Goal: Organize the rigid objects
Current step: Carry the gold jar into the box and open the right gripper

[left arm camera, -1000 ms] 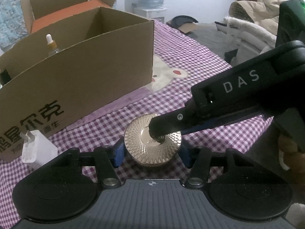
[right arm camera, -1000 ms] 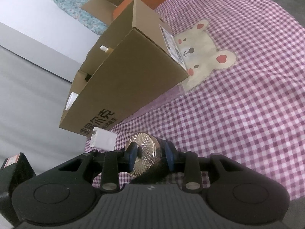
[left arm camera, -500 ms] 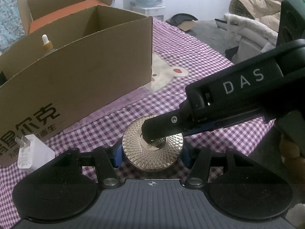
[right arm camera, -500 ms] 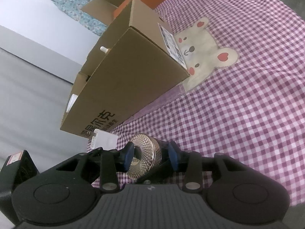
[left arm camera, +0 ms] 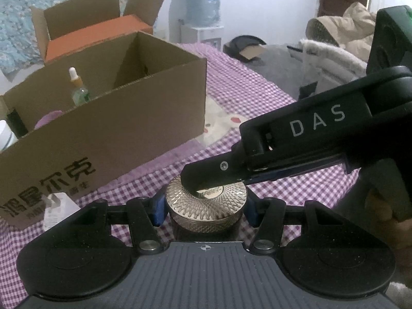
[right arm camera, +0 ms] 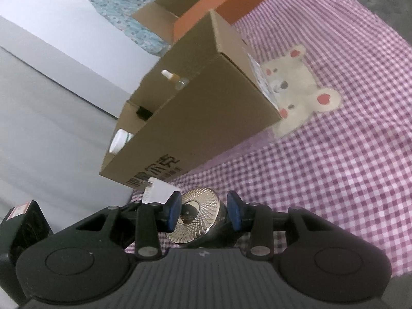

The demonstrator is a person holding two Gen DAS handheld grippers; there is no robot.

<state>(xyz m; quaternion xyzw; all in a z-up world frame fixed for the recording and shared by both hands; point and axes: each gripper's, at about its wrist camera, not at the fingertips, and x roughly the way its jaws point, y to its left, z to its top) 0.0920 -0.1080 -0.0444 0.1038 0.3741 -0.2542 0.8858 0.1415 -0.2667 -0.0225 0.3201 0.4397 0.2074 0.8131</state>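
Purple-and-white checked cloth [left arm camera: 252, 87] with bear motif [right arm camera: 298, 90] across centre; water dispenser [left arm camera: 202, 7] against pale wall [left arm camera: 270, 5] at 12 o'clock; floral blue fabric [left arm camera: 15, 25] at 10 o'clock; heaped beige coats [left arm camera: 342, 38] at 2 o'clock; grey floor [right arm camera: 38, 134] at 9 o'clock in right view.

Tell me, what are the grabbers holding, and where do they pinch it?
The gold jar. The left gripper has its jaws on the jar's round sides. The right gripper squeezes the lid's top and the jar's bottom.

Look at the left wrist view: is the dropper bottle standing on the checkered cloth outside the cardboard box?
No, the dropper bottle stands inside the cardboard box, behind its front wall.
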